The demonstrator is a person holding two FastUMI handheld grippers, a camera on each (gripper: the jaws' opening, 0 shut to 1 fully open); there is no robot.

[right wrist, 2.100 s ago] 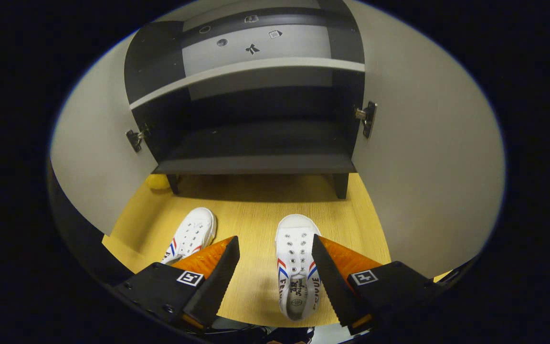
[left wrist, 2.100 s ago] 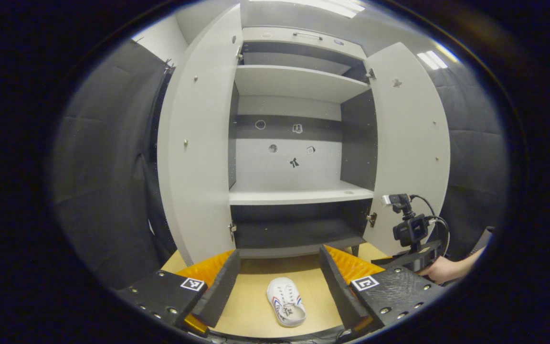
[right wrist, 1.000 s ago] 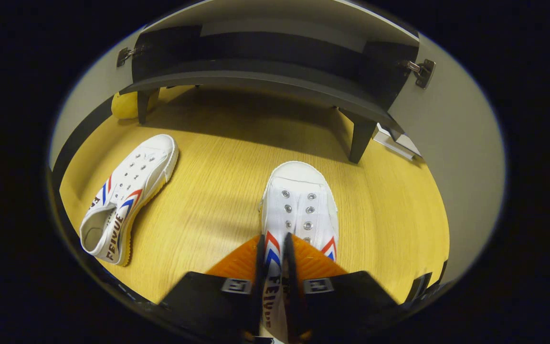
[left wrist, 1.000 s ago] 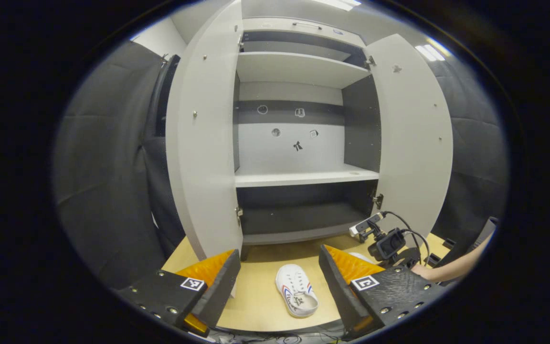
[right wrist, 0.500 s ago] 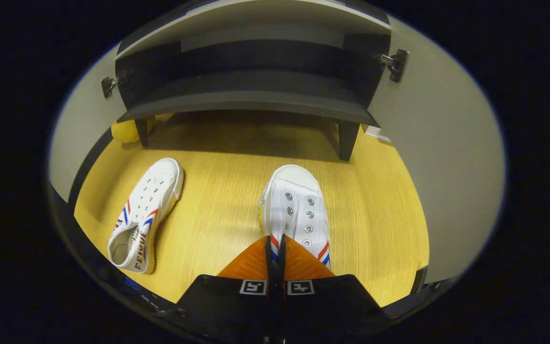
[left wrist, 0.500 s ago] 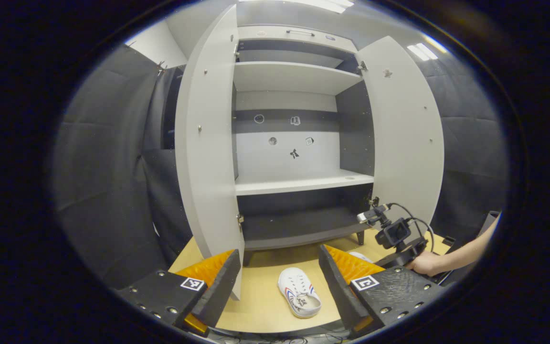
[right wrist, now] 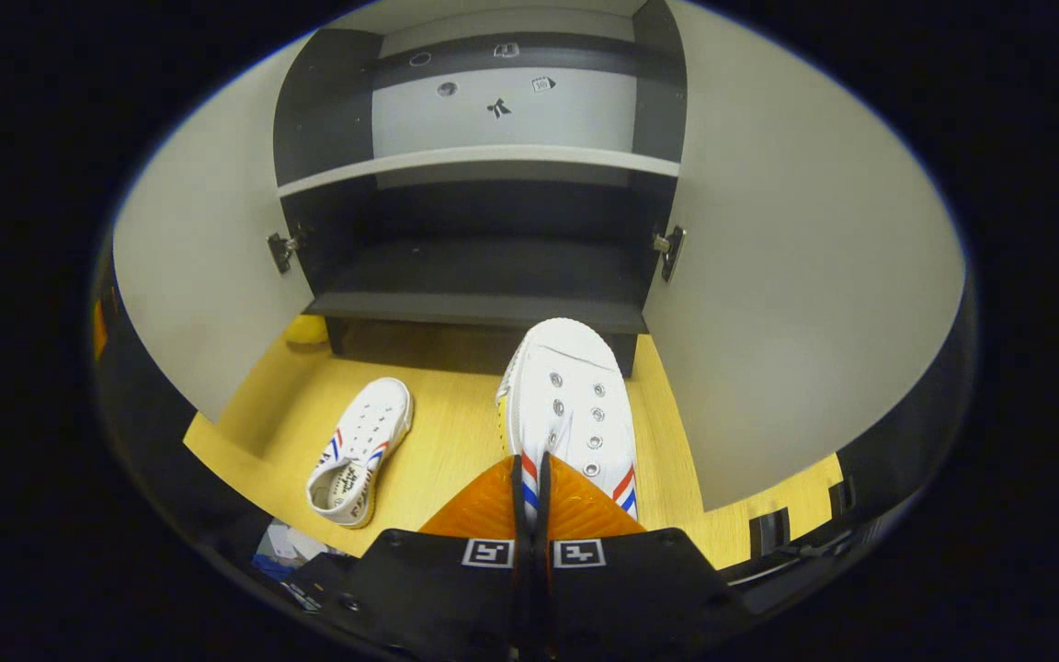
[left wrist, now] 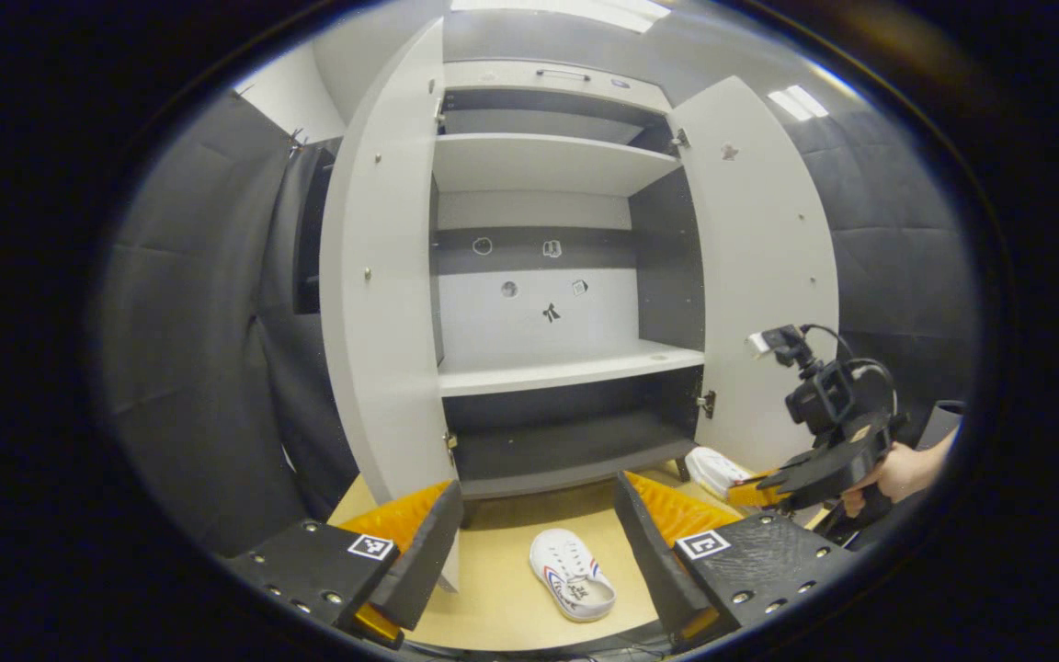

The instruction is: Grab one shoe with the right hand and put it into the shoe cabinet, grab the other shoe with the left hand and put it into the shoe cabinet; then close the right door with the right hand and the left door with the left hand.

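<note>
While my right claw (right wrist: 529, 478) was clamped on the side wall of one white shoe (right wrist: 568, 405), I saw that shoe lifted off the wooden floor (right wrist: 438, 441), its toe pointing toward the bottom shelf (right wrist: 483, 276) of the shoe cabinet (left wrist: 548, 368). In the left gripper view the same shoe (left wrist: 718, 469) hung in the right claw (left wrist: 750, 492) just in front of the open right door (left wrist: 759, 276), with a hand (left wrist: 897, 473) on the grip. My left claw (left wrist: 539, 524) stood with its fingers wide apart above the other shoe (left wrist: 574, 575), which lay on the floor before the cabinet, near the open left door (left wrist: 382, 303). Both doors stood fully open.
</note>
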